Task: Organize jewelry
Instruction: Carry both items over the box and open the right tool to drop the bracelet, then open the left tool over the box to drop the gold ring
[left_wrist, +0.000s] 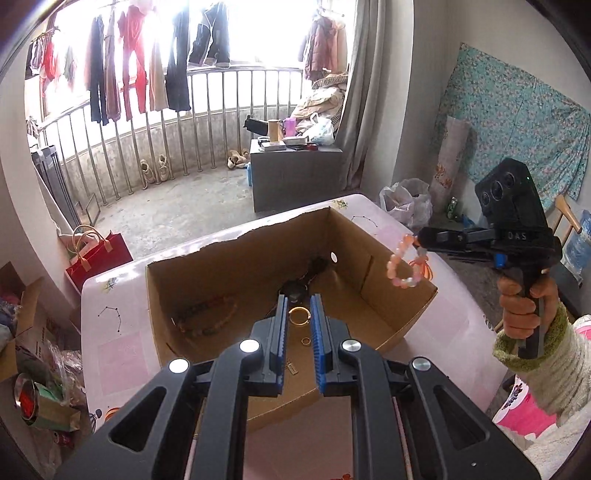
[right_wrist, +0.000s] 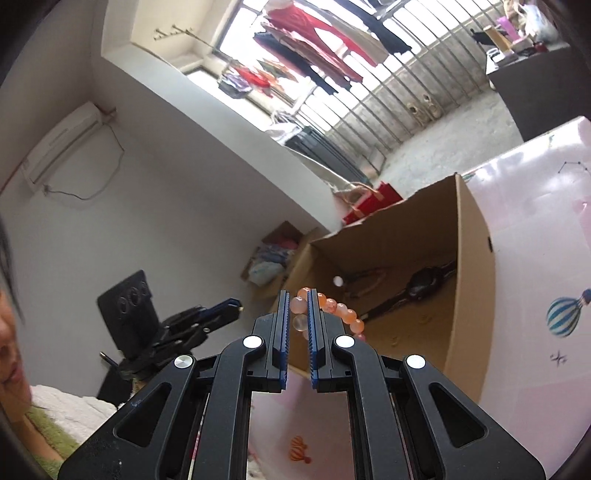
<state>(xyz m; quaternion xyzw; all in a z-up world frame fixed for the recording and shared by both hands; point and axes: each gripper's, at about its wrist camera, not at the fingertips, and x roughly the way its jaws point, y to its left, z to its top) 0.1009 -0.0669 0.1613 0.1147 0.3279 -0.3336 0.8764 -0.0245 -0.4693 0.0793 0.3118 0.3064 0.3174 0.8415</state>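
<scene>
Beads of the pink bracelet (left_wrist: 402, 263) hang pinched in the right gripper (right_wrist: 298, 295) above the cardboard box (left_wrist: 255, 266), seemingly so it drops in beside the watch (left_wrist: 299, 286) and gold ring (left_wrist: 299, 315), while the left gripper (left_wrist: 298, 299), nearly closed, holds nothing.

**Open box top, crowded floor**

The brown cardboard box (left_wrist: 258, 258) on the pink-covered bench (left_wrist: 454, 332) stands open at the top, so entry from above is free. Its upright walls block any sideways approach. On its floor a black wristwatch (left_wrist: 295, 290), a gold ring (left_wrist: 298, 315) and a string of dull beads (left_wrist: 207, 317) take up space; the right half lies bare. The right tongs (left_wrist: 417, 242) hang a pink bead bracelet (left_wrist: 400, 264) over the box's right wall.
</scene>
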